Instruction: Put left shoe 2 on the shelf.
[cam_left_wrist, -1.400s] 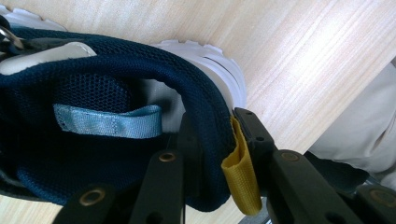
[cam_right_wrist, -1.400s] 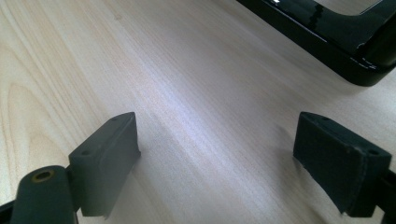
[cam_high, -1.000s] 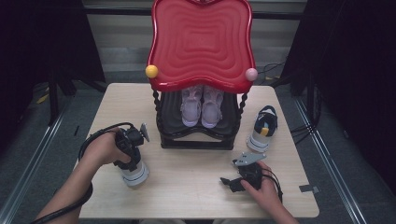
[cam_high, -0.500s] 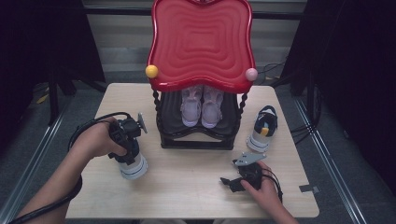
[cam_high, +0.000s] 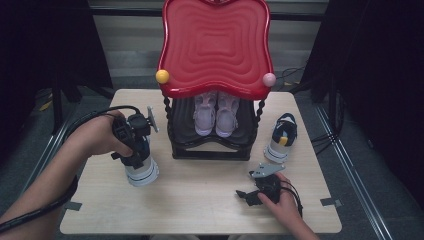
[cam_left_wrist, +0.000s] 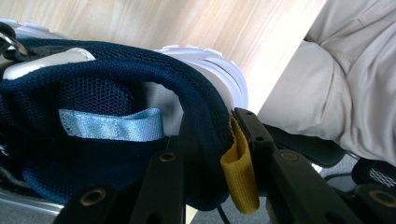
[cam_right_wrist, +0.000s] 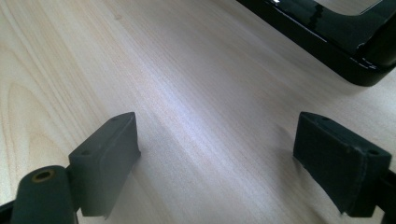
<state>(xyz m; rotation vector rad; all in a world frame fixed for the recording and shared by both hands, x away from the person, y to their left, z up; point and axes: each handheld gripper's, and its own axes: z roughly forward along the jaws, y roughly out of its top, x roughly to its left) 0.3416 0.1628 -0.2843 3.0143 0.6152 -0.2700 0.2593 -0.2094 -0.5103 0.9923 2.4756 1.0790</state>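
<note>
The left tool gripped the navy shoe by its heel collar at the bench's nine o'clock. The right tool rested open at five o'clock, near the rack.

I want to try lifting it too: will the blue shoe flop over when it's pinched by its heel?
Probably it droops a little: the left gripper pinches only the soft mesh collar of the blue shoe. Its thick white sole looks stiff, so it should keep shape.

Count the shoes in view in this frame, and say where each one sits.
4. Two pale pink sneakers stand side by side on the black rack's shelf; a navy-and-white sneaker stands right of the rack; the left gripper grips a navy sneaker. The red top may hide more.
</note>
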